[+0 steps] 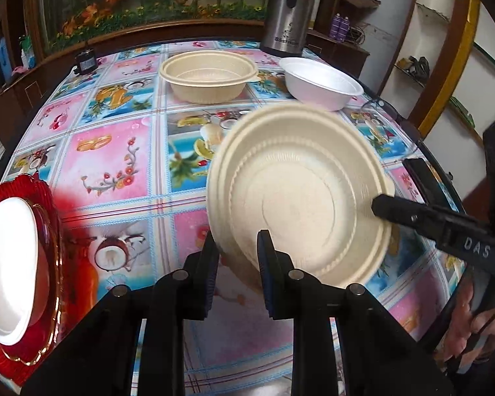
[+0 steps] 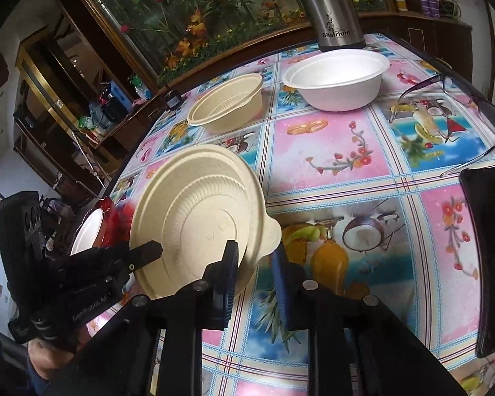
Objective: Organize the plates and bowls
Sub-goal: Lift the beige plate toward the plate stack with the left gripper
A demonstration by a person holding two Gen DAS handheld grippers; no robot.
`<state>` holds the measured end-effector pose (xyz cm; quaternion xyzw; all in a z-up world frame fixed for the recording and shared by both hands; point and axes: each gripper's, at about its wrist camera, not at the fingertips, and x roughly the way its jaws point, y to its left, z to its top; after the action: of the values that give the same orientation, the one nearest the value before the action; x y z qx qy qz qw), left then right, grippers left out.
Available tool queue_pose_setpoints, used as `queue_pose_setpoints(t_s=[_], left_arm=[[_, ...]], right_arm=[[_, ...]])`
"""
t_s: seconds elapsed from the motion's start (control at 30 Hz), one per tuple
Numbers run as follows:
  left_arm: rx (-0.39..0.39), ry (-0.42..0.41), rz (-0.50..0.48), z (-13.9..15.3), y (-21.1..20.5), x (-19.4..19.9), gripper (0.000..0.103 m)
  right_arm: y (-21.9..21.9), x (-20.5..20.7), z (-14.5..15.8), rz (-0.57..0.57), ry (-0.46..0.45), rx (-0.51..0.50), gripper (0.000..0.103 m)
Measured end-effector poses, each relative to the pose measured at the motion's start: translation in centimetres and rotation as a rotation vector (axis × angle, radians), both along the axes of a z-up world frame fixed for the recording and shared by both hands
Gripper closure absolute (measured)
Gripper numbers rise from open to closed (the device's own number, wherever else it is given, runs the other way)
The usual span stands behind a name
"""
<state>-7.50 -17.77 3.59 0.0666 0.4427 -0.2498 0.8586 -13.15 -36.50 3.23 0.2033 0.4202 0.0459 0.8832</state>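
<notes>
A beige bowl [image 1: 300, 194] [image 2: 198, 217] hangs tilted above the patterned tablecloth [image 1: 115, 151], its inside turned toward both cameras. My left gripper [image 1: 239, 260] [image 2: 145, 247] is shut on its near rim. My right gripper [image 1: 392, 184] [image 2: 254, 260] is shut on the rim at the other side, one finger inside the bowl and one behind it. A second beige bowl [image 1: 211, 79] [image 2: 227, 105] and a white bowl [image 1: 320, 82] [image 2: 336, 79] stand upright at the far side of the table. At the left edge a red plate [image 1: 52, 231] [image 2: 108, 227] carries a white dish [image 1: 10, 270] [image 2: 85, 234].
A steel thermos [image 1: 287, 10] [image 2: 336, 10] stands at the far edge behind the bowls. Glasses [image 2: 452, 105] and a black phone [image 2: 491, 257] lie at the table's right side. A small black object [image 1: 85, 62] sits at the far left corner.
</notes>
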Motion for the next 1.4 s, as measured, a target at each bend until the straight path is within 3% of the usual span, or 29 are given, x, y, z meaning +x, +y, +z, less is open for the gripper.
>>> queue_pose_setpoints(t_s=[0.03,0.8,1.4], left_arm=[[-0.001,0.000,-0.008,0.0,-0.2,-0.2,0.083],[0.022,-0.087,0.013,1.3,-0.1,-1.1,0.082],[-0.019,-0.130,0.073,3.3,3.2,-1.2,0.082]], right_arm=[[0.0,0.0,0.1,0.002,-0.003,0.005,0.089],[0.5,0.2,0.8,0.016,-0.017,-0.004,0.089],[3.2,1.1,3.0,0.080,-0.045,-0.034,0.089]])
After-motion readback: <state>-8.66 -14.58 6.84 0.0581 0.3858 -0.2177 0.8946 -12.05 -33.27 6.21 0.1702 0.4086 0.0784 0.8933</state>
